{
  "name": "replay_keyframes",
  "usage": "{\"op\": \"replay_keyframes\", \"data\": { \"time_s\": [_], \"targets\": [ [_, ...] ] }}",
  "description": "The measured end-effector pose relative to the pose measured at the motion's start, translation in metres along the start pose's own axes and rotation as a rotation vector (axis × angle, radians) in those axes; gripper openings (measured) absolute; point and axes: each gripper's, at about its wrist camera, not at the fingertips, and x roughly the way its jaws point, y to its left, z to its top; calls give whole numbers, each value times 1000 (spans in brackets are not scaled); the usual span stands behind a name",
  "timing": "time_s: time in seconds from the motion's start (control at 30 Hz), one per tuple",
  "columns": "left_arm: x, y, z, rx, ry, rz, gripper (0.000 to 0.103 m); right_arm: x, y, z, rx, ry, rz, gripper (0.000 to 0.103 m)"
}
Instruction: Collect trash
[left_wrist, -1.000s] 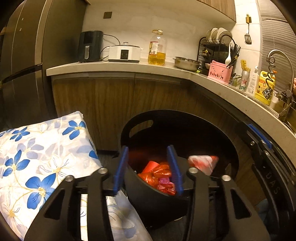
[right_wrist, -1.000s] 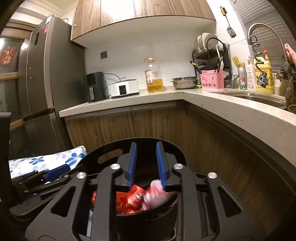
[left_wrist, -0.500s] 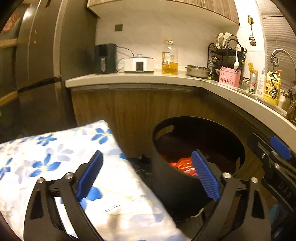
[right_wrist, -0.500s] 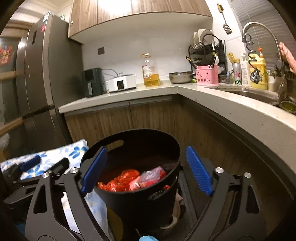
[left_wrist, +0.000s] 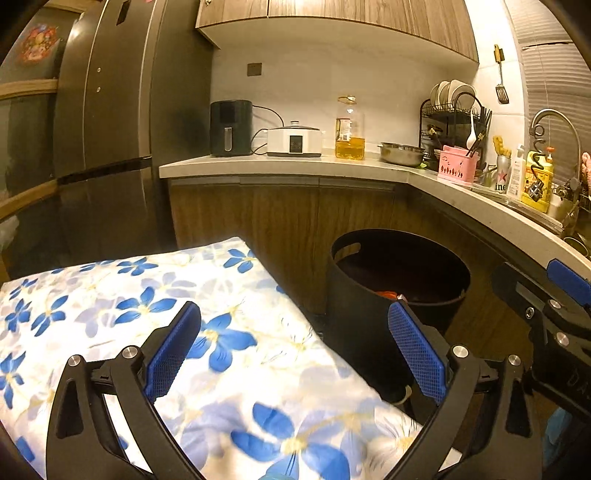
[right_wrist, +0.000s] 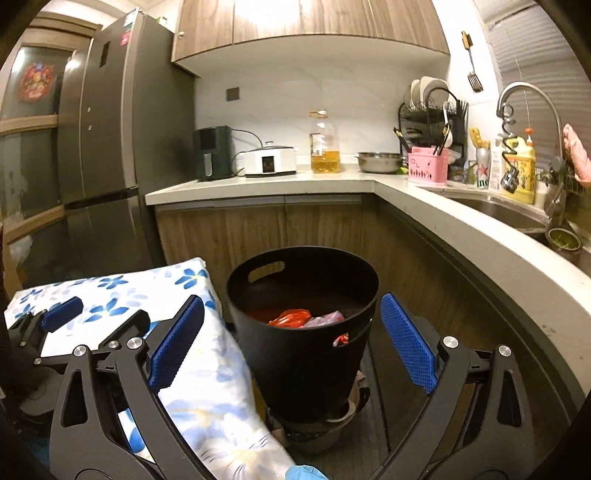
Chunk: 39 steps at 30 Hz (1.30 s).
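Trash (right_wrist: 295, 317) in black bin (right_wrist: 303, 354), beyond empty right tool (right_wrist: 293, 341).

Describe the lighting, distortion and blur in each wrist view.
Left wrist view: warm yellowish light, fisheye bends the countertop, dark vignette at the corners, floral cloth smeared near the bottom edge. Right wrist view: same warm cast, bright glare under the upper cabinets, curved fridge, the black bin sharp but its inside in shadow.

Ahead of my right gripper (right_wrist: 291, 345) stands the bin (right_wrist: 301, 354) with trash bags (right_wrist: 304, 318) inside; the cushion (right_wrist: 207, 373) lies to its left, under my left gripper (left_wrist: 293, 354). Behind both runs the counter (right_wrist: 258, 186), its sink (right_wrist: 491, 210) off to my right.
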Motion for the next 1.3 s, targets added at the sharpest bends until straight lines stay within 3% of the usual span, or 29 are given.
{"op": "replay_keyframes", "data": {
  "time_s": [0.47,1.3],
  "targets": [
    [-78,26,-21,-8,-35,14,97,-78,28,-13,-14,-25,-35,95],
    [-140,47,-38,-20,-59,2,97,-139,53,-25,-37,-68,-38,96]
  ]
}}
